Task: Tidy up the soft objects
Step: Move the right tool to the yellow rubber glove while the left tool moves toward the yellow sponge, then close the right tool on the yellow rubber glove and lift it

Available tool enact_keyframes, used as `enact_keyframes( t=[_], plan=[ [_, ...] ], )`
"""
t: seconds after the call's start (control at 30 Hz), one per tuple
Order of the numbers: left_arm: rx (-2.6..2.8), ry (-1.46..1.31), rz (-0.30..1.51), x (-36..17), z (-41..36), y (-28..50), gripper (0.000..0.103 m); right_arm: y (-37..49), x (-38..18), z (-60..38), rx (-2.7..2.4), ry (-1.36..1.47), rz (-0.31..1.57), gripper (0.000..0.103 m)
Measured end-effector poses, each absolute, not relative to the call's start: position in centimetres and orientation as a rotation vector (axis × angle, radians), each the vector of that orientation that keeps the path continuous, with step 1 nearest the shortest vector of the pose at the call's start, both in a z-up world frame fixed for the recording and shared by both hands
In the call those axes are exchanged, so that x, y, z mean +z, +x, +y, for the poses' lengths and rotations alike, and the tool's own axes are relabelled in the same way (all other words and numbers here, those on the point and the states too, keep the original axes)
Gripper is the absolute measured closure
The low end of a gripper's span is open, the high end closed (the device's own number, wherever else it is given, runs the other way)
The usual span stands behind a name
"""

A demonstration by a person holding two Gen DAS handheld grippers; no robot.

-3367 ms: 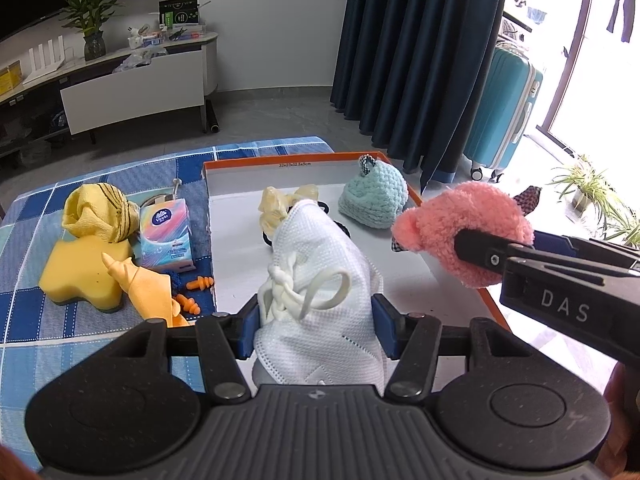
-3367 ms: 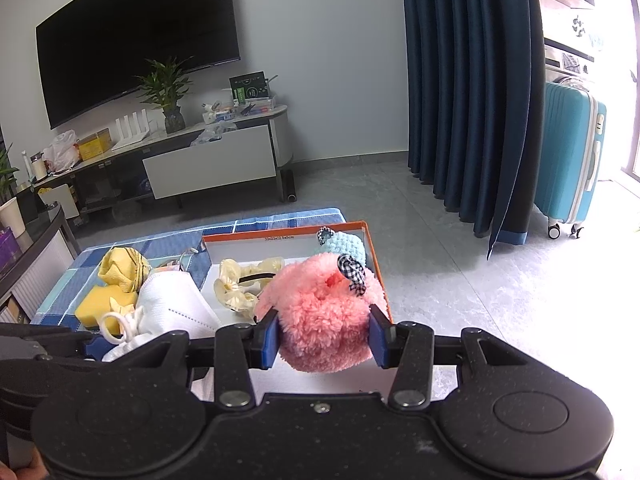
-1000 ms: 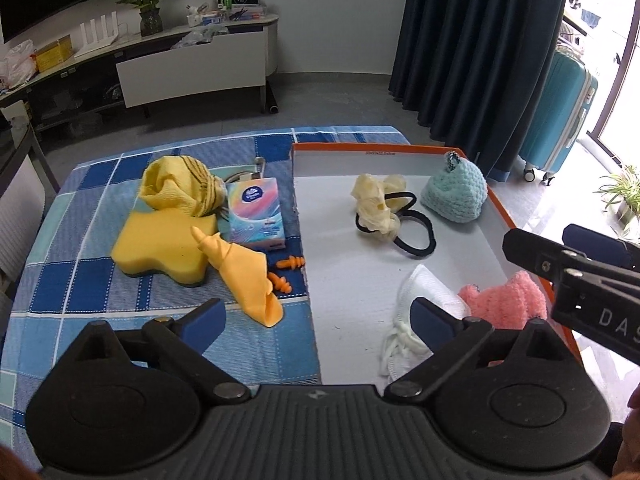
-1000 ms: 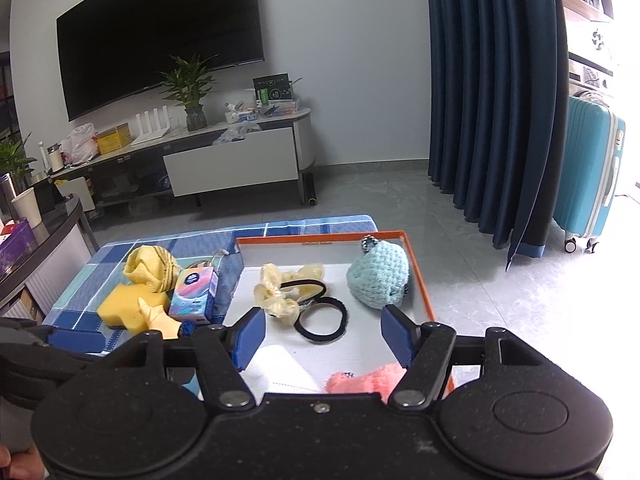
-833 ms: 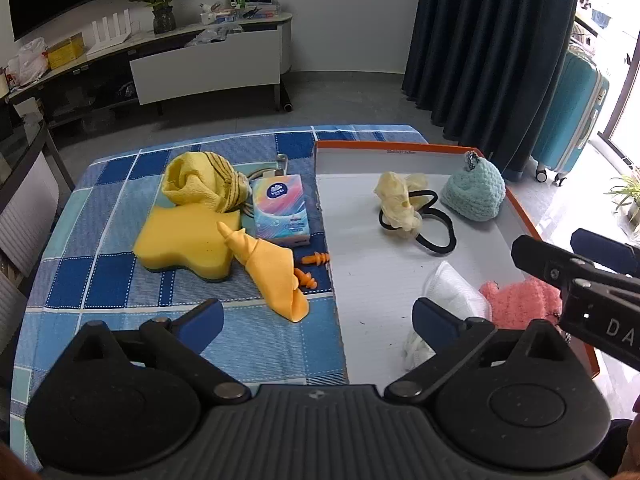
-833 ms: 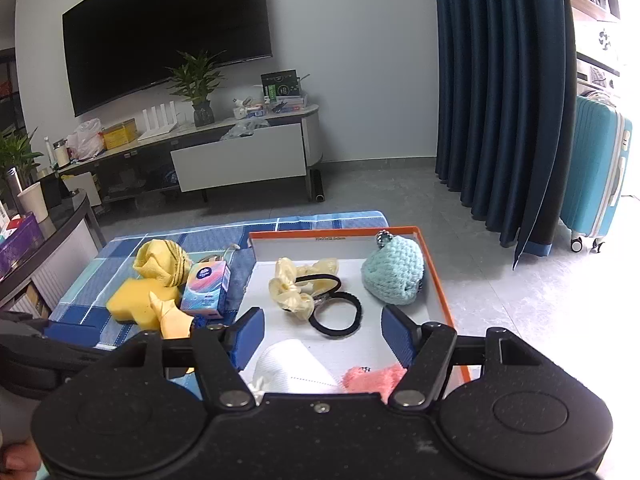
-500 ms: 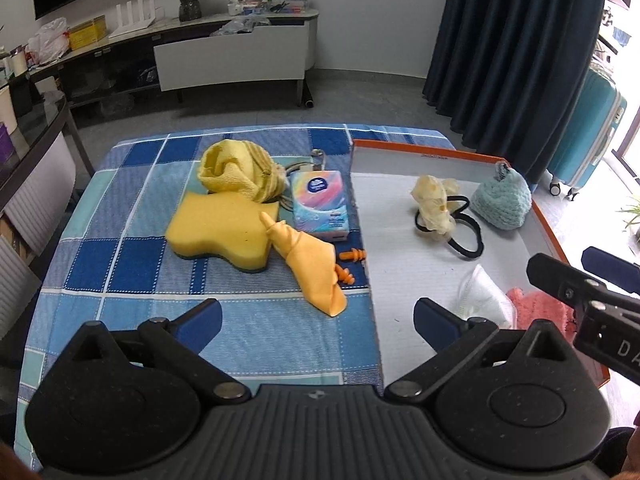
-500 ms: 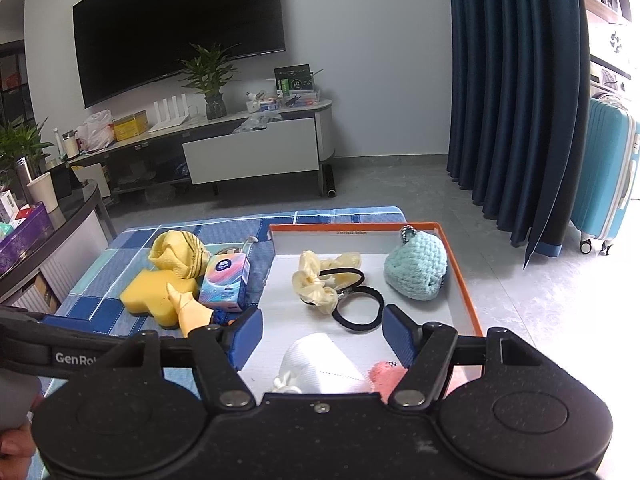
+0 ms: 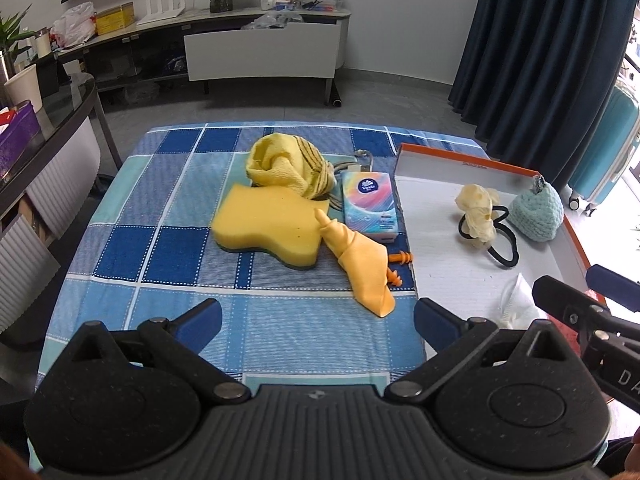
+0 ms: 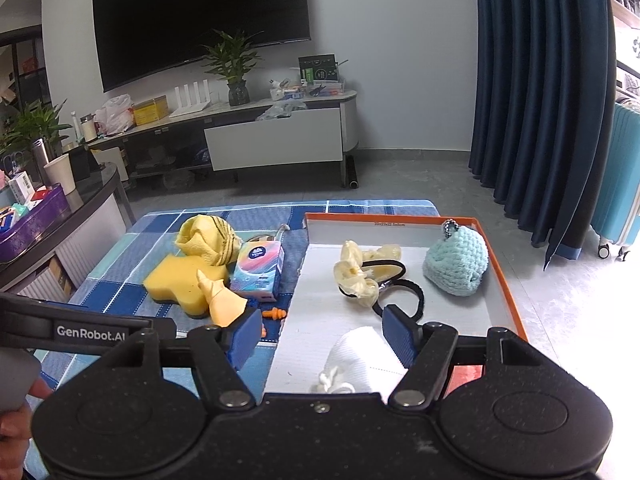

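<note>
Two grippers hang over a table spread with a blue checked cloth (image 9: 168, 240), each with its jaws spread wide and nothing between the pads. On the cloth, toward the left, lies a yellow sponge (image 9: 266, 229) with a crumpled yellow cloth (image 9: 286, 170) just behind it and touching its far edge. A folded orange cloth (image 9: 362, 266) leans against the sponge's right side, and a tissue pack (image 9: 370, 204) sits just beside it, with orange earplugs (image 9: 400, 258) near the pack's front end. The left gripper (image 9: 318, 322) is over the near part of the checked cloth; the tip of the orange cloth lies just ahead of the gap between its jaws, not touched by either pad. Further right stands a white tray with an orange rim (image 9: 578, 240), holding a pale yellow scrunchie (image 9: 478, 210), black hair ties (image 9: 506, 252) and a teal knitted hat (image 9: 536, 216) at its far right. A white mask (image 10: 360, 360) lies at the near end of the tray, and the right gripper (image 10: 320, 338) is over it: the mask lies just below and ahead of the jaws, beside the right pad, and it is unclear whether that pad touches it.
</note>
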State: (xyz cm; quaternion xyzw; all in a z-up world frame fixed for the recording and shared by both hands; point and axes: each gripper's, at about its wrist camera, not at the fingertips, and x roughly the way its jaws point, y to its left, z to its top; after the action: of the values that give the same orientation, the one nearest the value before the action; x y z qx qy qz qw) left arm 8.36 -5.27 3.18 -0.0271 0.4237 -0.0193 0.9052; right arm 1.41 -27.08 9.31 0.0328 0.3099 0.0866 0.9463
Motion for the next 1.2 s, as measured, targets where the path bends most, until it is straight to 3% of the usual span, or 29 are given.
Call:
enact_keyframes(
  t=[1.2],
  plan=[
    [0.07,-0.146,0.937,0.1,1.9,10.7,0.0,6.4,5.5,-20.2,0.338,-0.003,0.751,0.024]
  ],
)
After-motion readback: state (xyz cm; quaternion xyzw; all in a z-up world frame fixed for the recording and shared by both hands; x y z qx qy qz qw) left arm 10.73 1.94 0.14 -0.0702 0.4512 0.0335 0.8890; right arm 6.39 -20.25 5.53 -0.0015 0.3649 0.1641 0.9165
